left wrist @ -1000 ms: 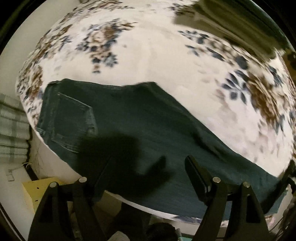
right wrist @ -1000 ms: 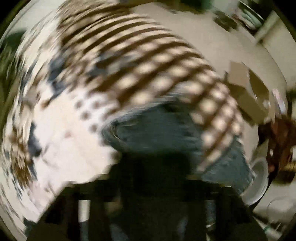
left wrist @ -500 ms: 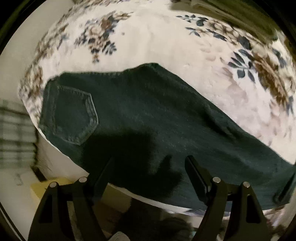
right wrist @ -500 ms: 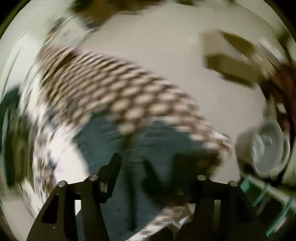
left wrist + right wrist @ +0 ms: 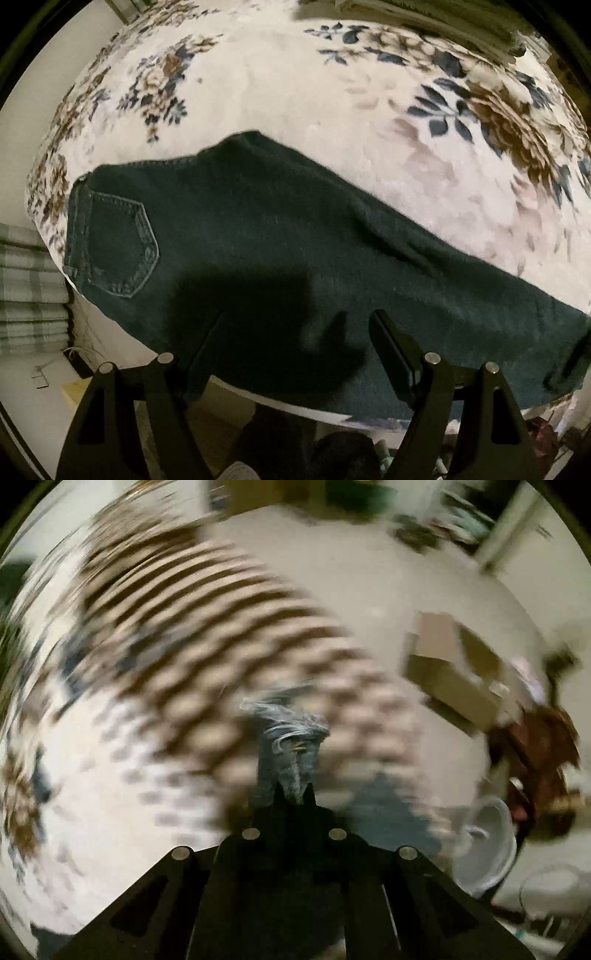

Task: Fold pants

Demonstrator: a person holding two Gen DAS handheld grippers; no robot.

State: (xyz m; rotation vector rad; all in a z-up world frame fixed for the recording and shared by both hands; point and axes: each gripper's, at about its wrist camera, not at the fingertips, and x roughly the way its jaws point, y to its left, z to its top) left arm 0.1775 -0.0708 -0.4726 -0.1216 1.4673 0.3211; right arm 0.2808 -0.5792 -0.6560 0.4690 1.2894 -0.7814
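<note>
Dark green jeans (image 5: 295, 251) lie folded lengthwise on a floral bedspread (image 5: 295, 81), waist and back pocket (image 5: 118, 247) at the left, legs running to the right. My left gripper (image 5: 295, 339) is open and empty, hovering over the near edge of the jeans. In the blurred right wrist view my right gripper (image 5: 293, 794) is shut on the frayed hem of a jeans leg (image 5: 288, 746), held above the checkered blanket (image 5: 207, 635).
A folded plaid cloth (image 5: 29, 288) lies at the left of the bed. In the right wrist view a cardboard box (image 5: 454, 672) and a white bowl (image 5: 484, 849) sit on the floor beyond the bed edge.
My right gripper has closed on the jeans hem and swung with it; it was open half a second ago. My left gripper has moved closer over the jeans.
</note>
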